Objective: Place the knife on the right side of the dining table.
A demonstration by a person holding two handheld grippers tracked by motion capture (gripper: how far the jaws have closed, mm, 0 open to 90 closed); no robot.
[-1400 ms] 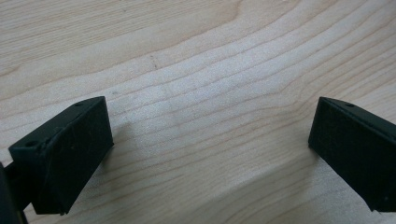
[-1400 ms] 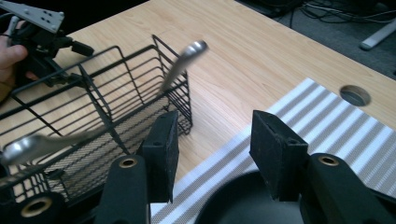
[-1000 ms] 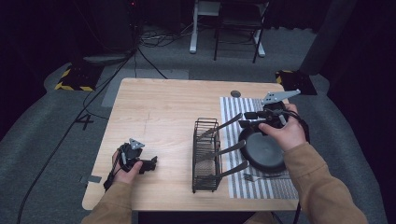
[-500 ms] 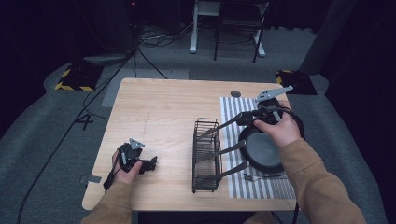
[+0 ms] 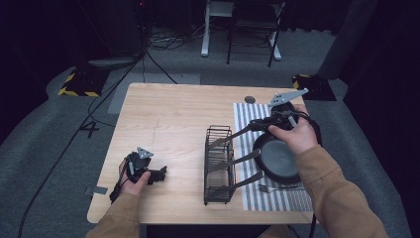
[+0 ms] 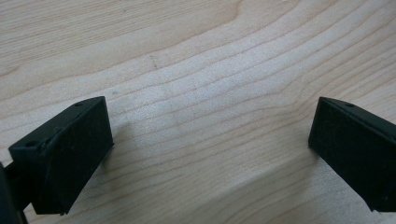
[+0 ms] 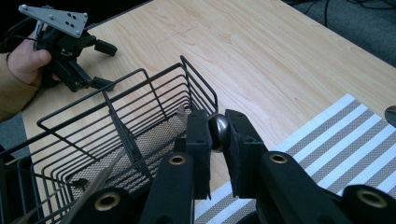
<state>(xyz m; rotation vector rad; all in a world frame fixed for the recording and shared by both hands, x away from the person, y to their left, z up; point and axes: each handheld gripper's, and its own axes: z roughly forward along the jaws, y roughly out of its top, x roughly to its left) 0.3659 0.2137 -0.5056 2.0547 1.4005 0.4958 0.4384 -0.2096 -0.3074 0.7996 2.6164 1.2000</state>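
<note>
The right gripper point(image 7: 218, 135) has just been closing and now pinches the rounded end of a utensil point(image 7: 218, 132) between its pads, at the rim of the wire rack point(image 5: 218, 163). Its other end reaches into the rack. Beside the rack a dark pan point(image 5: 277, 158) sits on a striped mat point(image 5: 247, 119). The left gripper point(image 6: 210, 154) rests on the table point(image 5: 168, 114), jaws wide apart around nothing.
</note>
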